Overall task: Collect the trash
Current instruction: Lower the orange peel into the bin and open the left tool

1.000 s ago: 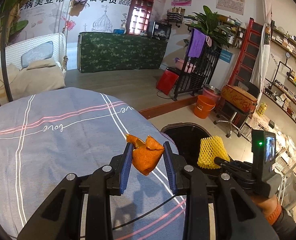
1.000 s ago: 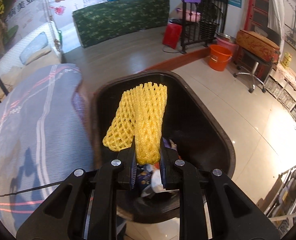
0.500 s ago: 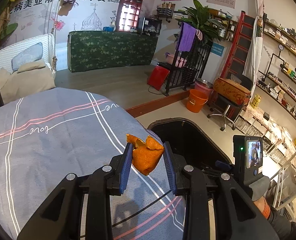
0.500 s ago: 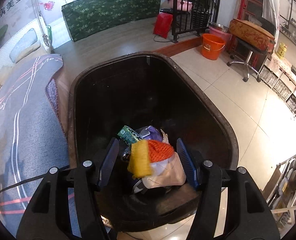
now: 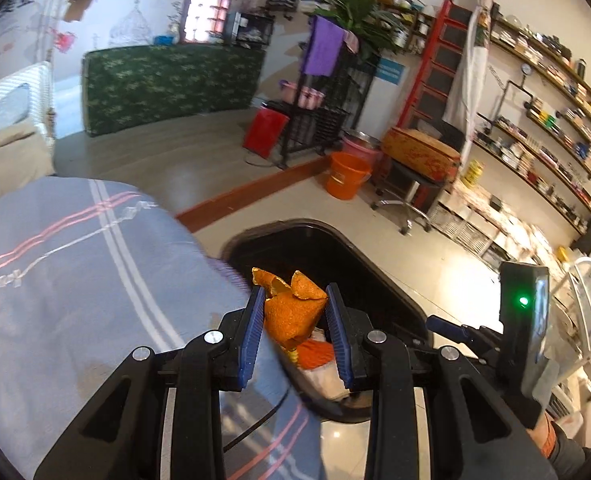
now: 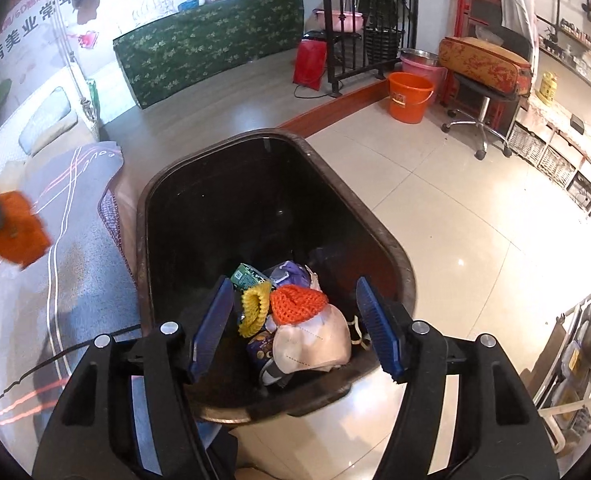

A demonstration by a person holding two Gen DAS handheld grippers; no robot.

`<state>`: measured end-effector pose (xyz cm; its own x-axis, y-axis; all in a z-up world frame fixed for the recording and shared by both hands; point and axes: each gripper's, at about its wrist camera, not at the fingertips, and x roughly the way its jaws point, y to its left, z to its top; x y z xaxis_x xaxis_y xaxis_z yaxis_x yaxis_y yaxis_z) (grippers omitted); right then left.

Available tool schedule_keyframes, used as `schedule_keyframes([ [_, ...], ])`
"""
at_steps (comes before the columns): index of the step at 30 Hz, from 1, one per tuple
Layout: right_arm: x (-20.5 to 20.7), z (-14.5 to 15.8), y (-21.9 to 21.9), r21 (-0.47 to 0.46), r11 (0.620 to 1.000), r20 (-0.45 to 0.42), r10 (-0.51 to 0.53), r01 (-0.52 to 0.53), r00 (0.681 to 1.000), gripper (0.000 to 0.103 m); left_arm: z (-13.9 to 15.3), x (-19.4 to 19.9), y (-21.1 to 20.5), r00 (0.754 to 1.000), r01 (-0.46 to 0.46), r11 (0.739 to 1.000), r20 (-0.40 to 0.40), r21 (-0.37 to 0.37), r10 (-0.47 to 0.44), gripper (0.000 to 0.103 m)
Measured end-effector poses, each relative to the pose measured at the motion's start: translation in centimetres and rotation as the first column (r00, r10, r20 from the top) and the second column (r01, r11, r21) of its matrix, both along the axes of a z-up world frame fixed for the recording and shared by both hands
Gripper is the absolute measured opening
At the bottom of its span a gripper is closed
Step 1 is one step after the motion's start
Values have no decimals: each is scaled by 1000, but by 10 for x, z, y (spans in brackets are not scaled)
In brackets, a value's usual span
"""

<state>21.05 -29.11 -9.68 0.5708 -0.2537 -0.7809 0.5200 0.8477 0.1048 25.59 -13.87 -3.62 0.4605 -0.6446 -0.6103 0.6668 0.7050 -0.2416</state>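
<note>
My left gripper (image 5: pixel 295 312) is shut on an orange peel (image 5: pixel 293 310) and holds it over the near left rim of the black trash bin (image 5: pixel 379 264). The peel also shows at the left edge of the right wrist view (image 6: pixel 17 232). My right gripper (image 6: pixel 293 328) is open and empty above the bin (image 6: pixel 387 240). In the bin lie a yellow foam net (image 6: pixel 253 308), an orange foam net (image 6: pixel 297 302), a beige mask (image 6: pixel 311 340) and other wrappers.
A table with a grey striped cloth (image 5: pixel 75 264) lies left of the bin. An orange bucket (image 6: pixel 409 96), a rolling stool (image 6: pixel 481 80) and shelves (image 5: pixel 535 168) stand further off on the tiled floor.
My right gripper opened and dropped the yellow foam net into the bin. My left gripper carried the orange peel from over the table to the bin's edge.
</note>
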Motion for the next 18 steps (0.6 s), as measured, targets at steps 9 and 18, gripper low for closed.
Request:
schedule_keyframes([
  [9, -20, -4, -16, 4, 999, -8, -47, 47, 999, 65, -16, 0, -61, 995, 95, 993, -24, 66, -94, 31],
  [18, -29, -11, -26, 16, 997, -17, -78, 78, 997, 67, -36, 3, -89, 993, 109, 985, -63, 134, -101, 57],
])
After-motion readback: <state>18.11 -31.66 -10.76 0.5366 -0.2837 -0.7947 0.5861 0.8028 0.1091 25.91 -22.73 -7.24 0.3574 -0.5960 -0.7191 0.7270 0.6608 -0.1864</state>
